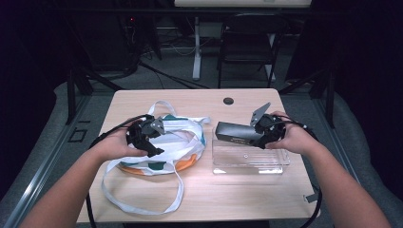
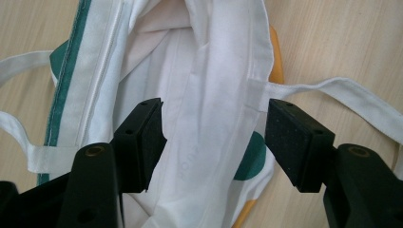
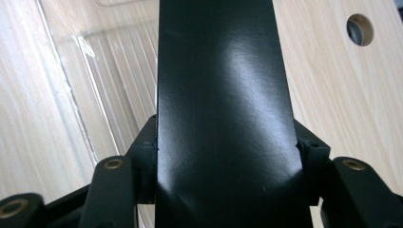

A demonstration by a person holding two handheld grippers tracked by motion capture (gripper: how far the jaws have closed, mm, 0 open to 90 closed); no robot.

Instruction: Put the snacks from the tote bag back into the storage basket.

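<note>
High view: a light wooden bench [image 1: 237, 190] carries a white tote bag [image 1: 183, 142] with green and orange print and, to the bag's right, a clear plastic tray [image 1: 249, 161]. A long white strap [image 1: 142, 204] loops from the bag toward the near edge of the bench. The left claw [image 1: 151, 142] sits over the bag's left half, held in the person's left hand [image 1: 111, 145]. The right claw [image 1: 262, 137], held in the right hand [image 1: 294, 137], is right of the bag, over the far edge of the tray, and is clamped on the right end of a black box [image 1: 233, 133]. The box lies lengthwise along the tray's far edge, its free end pointing toward the bag. A round cable hole [image 1: 228, 100] lies in the bench beyond the bag and to its right.

Left gripper view: the left claw [image 2: 214, 137] stands spread wide, nothing between its pads [image 2: 292, 142]; white bag cloth [image 2: 209, 85] lies beneath the gap, and a strap [image 2: 332, 92] joins the bag's hem near the right-hand pad.

Right gripper view: the right claw [image 3: 228, 152] presses both sides of the black box [image 3: 221, 95], which runs up the middle. The ribbed clear tray [image 3: 109, 80] lies beneath it, and the cable hole [image 3: 359, 29] is at upper right.
</note>
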